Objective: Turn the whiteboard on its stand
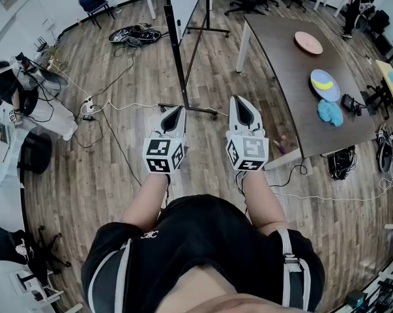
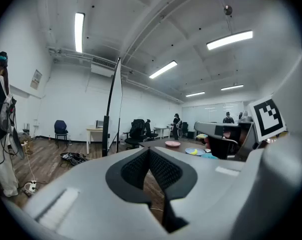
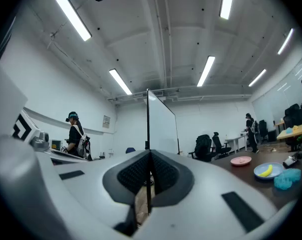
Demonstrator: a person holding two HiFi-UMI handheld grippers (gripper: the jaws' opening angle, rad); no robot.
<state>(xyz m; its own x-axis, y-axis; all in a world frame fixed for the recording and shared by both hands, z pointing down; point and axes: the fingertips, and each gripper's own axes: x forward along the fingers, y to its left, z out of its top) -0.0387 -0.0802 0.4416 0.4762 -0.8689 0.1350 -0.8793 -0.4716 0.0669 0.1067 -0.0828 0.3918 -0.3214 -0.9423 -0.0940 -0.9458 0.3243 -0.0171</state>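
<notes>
The whiteboard stands on a black wheeled stand ahead of me, its foot bar on the wood floor. It shows almost edge-on in the left gripper view and as a white panel in the right gripper view. My left gripper is held short of the foot bar, jaws shut and empty. Beside it, my right gripper is level with it, also shut on nothing. Neither touches the board.
A dark table to the right carries a pink plate, a blue plate and a blue cloth. Cables lie left of the stand. A person stands far left, a blue chair behind.
</notes>
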